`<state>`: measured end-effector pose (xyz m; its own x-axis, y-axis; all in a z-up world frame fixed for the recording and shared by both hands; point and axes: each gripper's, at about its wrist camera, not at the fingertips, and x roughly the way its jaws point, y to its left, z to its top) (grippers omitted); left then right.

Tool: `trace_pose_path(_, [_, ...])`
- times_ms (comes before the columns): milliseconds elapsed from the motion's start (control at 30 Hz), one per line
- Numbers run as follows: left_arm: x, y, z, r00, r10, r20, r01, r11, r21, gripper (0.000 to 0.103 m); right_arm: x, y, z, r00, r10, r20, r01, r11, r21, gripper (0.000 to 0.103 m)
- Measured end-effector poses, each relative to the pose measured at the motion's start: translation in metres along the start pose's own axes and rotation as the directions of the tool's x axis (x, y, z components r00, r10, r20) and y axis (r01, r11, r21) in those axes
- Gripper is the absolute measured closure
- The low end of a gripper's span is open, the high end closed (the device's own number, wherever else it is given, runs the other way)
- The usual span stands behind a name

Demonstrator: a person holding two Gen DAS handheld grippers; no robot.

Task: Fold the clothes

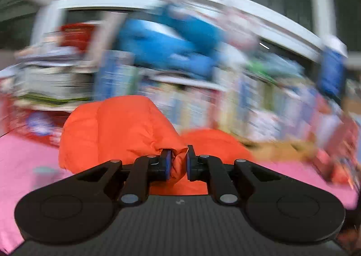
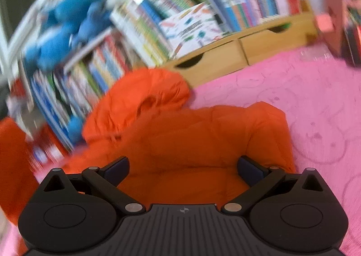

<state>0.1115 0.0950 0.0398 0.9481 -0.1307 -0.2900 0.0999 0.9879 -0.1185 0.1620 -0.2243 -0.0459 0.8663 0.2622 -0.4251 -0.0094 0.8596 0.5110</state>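
ahead, hemmed in by a bookshelf [image 2: 158,30] crammed with books, with wooden drawers [image 2: 225,57] at its foot and a blue plush toy [image 2: 65,30] perched above; open only over the pink mat [image 2: 304,102] to the right. lying on that mat just before the shelf: orange puffy jacket [image 2: 180,134], rumpled, hood bunched toward the books. left gripper [image 1: 178,162] clamped on a gathered fold of the jacket. right gripper [image 2: 182,170] spread wide above the fabric, grasping nothing.

Black hand-held gripper [image 1: 178,162] w/ blue pads [image 1: 168,163], silver pivot screws [image 1: 129,198]
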Motion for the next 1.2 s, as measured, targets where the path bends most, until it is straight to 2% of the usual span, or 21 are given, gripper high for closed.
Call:
trace_pose_path(67, [0.013,-0.031,-0.012,0.997,-0.047,-0.058,0.051,0.996,0.071,0.089,-0.002,-0.007,0.001,1.000,0.024,0.015,-0.025,0.999,0.041,0.000])
trace_pose_path(167, [0.032,-0.078,-0.030,0.983,-0.108,-0.150,0.133,0.976,0.171,0.086,-0.002,-0.008,0.002,0.999,0.031,0.019,-0.032,0.998,0.047,0.000])
trace_pose_path(267, [0.050,-0.101,-0.061,0.970,-0.065,-0.233,0.134,0.947,0.292,0.078,-0.001,-0.009,0.003,0.999,0.033,0.019,-0.034,0.998,0.047,0.000])
trace_pose_path(400, [0.050,-0.112,-0.081,0.967,-0.013,-0.253,0.111,0.920,0.376,0.075,-0.002,-0.009,0.002,0.999,0.042,0.021,-0.043,0.998,0.052,0.000])
trace_pose_path(500, [0.050,-0.124,-0.089,0.968,0.035,-0.250,0.085,0.888,0.453,0.075,-0.003,-0.009,0.001,0.999,0.044,0.024,-0.045,0.998,0.049,0.000])
trace_pose_path(567, [0.051,-0.133,-0.093,0.968,0.075,-0.238,0.062,0.852,0.520,0.075,-0.010,-0.009,0.004,0.997,0.069,0.039,-0.071,0.996,0.058,0.000])
trace_pose_path(633, [0.052,-0.144,-0.100,0.971,0.116,-0.211,0.033,0.804,0.594,0.075,-0.021,-0.007,0.011,0.991,0.120,0.062,-0.123,0.991,0.048,0.000])
trace_pose_path(733, [0.052,-0.162,-0.113,0.974,0.171,-0.151,-0.015,0.709,0.705,0.077,-0.052,0.015,0.037,0.955,0.286,0.074,-0.280,0.957,-0.081,0.000])
trace_pose_path(800, [0.052,-0.169,-0.121,0.974,0.191,-0.122,-0.036,0.663,0.748,0.078,-0.068,0.042,0.060,0.909,0.417,-0.006,-0.411,0.892,-0.190,0.000])
trace_pose_path(833, [0.052,-0.172,-0.124,0.974,0.200,-0.108,-0.047,0.639,0.767,0.079,-0.072,0.057,0.070,0.877,0.476,-0.061,-0.476,0.848,-0.233,0.000])
trace_pose_path(867, [0.052,-0.173,-0.126,0.974,0.203,-0.102,-0.050,0.629,0.776,0.079,-0.075,0.072,0.078,0.840,0.529,-0.118,-0.540,0.797,-0.270,0.000])
trace_pose_path(933, [0.051,-0.173,-0.127,0.974,0.205,-0.096,-0.053,0.618,0.784,0.079,-0.074,0.105,0.085,0.774,0.587,-0.238,-0.633,0.703,-0.324,0.000])
trace_pose_path(967, [0.051,-0.174,-0.127,0.974,0.205,-0.095,-0.053,0.617,0.785,0.079,-0.071,0.121,0.085,0.750,0.593,-0.293,-0.661,0.666,-0.346,0.000])
trace_pose_path(1000, [0.051,-0.174,-0.127,0.974,0.205,-0.095,-0.053,0.615,0.786,0.079,-0.065,0.135,0.081,0.743,0.579,-0.335,-0.669,0.644,-0.370,0.000])
trace_pose_path(1033, [0.050,-0.174,-0.128,0.974,0.204,-0.094,-0.053,0.615,0.787,0.079,-0.059,0.148,0.076,0.743,0.557,-0.371,-0.669,0.629,-0.396,0.000])
trace_pose_path(1067, [0.050,-0.174,-0.127,0.974,0.204,-0.095,-0.052,0.616,0.786,0.079,-0.050,0.158,0.070,0.756,0.521,-0.397,-0.655,0.624,-0.427,0.000])
trace_pose_path(1100, [0.050,-0.174,-0.126,0.975,0.203,-0.095,-0.052,0.617,0.786,0.079,-0.040,0.162,0.066,0.783,0.472,-0.404,-0.620,0.641,-0.453,0.000])
trace_pose_path(1133, [0.050,-0.173,-0.126,0.975,0.201,-0.097,-0.050,0.620,0.783,0.079,-0.030,0.162,0.063,0.813,0.422,-0.401,-0.578,0.669,-0.469,0.000])
trace_pose_path(1200, [0.049,-0.172,-0.125,0.975,0.196,-0.101,-0.046,0.627,0.777,0.079,-0.009,0.143,0.063,0.864,0.326,-0.384,-0.482,0.758,-0.440,0.000])
